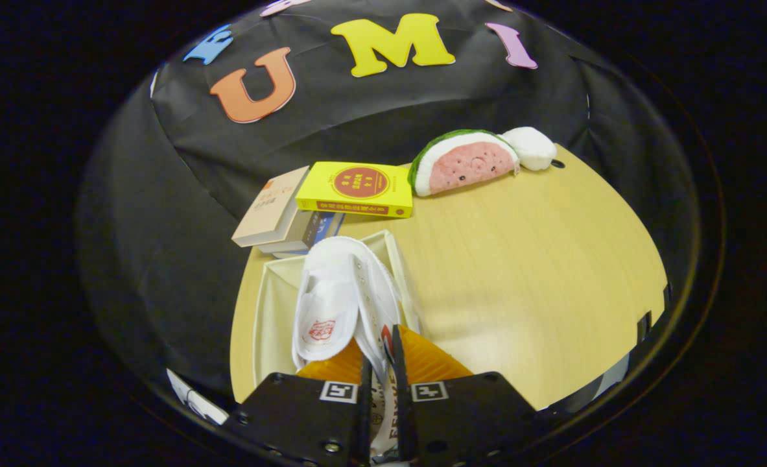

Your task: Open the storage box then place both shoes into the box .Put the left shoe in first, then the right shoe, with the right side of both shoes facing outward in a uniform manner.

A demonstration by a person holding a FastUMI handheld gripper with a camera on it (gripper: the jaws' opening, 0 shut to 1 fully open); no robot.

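gripper [381, 383] clamped on white shoe [347, 305] by its side wall, toe hanging over open box [273, 311] on table [526, 272]. best lowered slow, kept level, released only once resting flat inside, clear of books [305, 207].

- Yellow book [357, 188], on a stack at the table's far left corner: a round red emblem with characters on the cover and a line of characters on the spine, all too small to read.
- Beige book [270, 214] beside it: dark characters on the cover, unreadable.
- Shoe [331, 292]: a small red printed emblem inside, unreadable. Dark letters run along the strip pinched between the gripper [382, 350] fingers, partly hidden.
- Gripper: one square black-and-white marker [338, 392] on each finger block.
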